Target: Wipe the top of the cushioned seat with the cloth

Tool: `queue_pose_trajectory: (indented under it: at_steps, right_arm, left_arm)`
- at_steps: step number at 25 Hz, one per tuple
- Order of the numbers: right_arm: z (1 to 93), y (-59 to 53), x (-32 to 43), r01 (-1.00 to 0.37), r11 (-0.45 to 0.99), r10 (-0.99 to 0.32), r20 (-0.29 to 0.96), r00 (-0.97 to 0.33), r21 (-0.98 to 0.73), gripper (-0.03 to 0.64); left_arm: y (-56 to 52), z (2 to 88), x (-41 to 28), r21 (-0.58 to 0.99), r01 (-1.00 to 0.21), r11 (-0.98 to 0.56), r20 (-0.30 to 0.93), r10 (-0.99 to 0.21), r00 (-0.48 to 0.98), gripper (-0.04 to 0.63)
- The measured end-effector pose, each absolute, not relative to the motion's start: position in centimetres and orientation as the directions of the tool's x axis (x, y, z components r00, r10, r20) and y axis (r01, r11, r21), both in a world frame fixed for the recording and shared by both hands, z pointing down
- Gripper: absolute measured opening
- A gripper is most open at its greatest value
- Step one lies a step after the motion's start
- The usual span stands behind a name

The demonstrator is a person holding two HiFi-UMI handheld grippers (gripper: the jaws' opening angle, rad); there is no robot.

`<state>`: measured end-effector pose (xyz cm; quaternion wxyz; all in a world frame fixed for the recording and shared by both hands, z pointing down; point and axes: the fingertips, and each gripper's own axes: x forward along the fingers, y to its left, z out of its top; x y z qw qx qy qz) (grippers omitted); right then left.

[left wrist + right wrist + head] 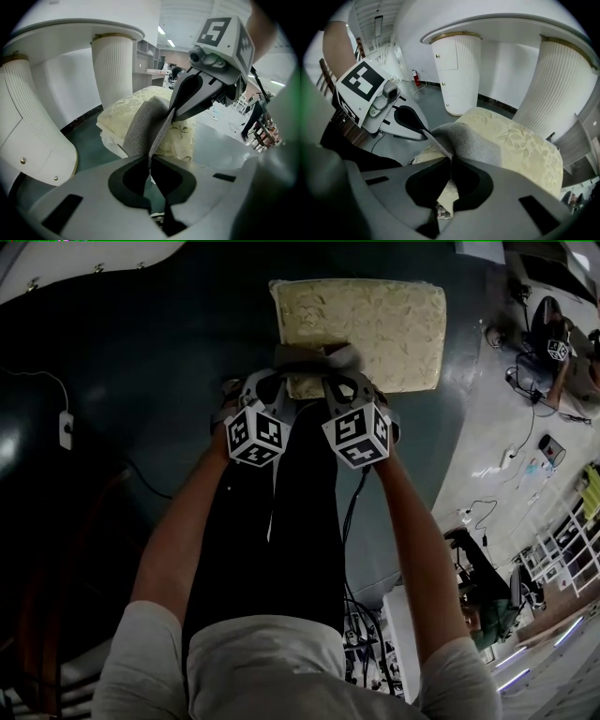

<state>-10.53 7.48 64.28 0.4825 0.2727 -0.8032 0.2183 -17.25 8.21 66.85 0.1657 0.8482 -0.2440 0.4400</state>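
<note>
Clamps the left claw [151, 161] shut on one edge of the grey cloth [143, 126], pads pressed together on the fabric with nothing else between them. Clamps the right claw [451, 161] the same way on the opposite edge, so that the cloth spans as a short, folded band from one claw tip to the other. Holds both claws side by side and close together, left one on the left, marker cubes turned back toward the body, bare forearms reaching forward over black trousers [300, 521]. Meets the cushioned seat [375, 320] at its near left corner, where the cloth lies draped over the pale yellow, leaf-patterned top and touches it; cannot tell how flat against the cushion. Shows the far and right parts of the seat top uncovered. Rests the seat on a dark teal floor [141, 352], with white fluted pedestals [112, 70] just beyond it, under the rim of a round white table [70, 28]. Shows, on the floor well to the left, a thin cable ending in a small white plug [66, 427].
</note>
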Motion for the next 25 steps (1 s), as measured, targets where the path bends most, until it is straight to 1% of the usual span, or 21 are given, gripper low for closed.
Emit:
queue_pose_trajectory:
  at_steps: [9,17,25]
  right_arm:
    - [64.4,9.3,-10.3,-0.775,0.612,-0.259,0.885,-0.386,-0.159,0.017]
    - [64.6,12.1,-10.0,-0.748,0.643,-0.215,0.898,-0.385,-0.167,0.017]
    - [65.0,13.8,-9.3,-0.728,0.660,-0.175,0.905,-0.388,-0.185,0.017]
  left_arm:
    - [10.6,66.9,-17.0,0.100,-0.538,-0.837,0.827,-0.231,0.513,0.021]
    - [13.1,67.0,-16.7,0.108,-0.514,-0.851,0.835,-0.203,0.511,0.021]
    - [14.8,66.7,-16.1,0.116,-0.516,-0.849,0.843,-0.190,0.503,0.021]
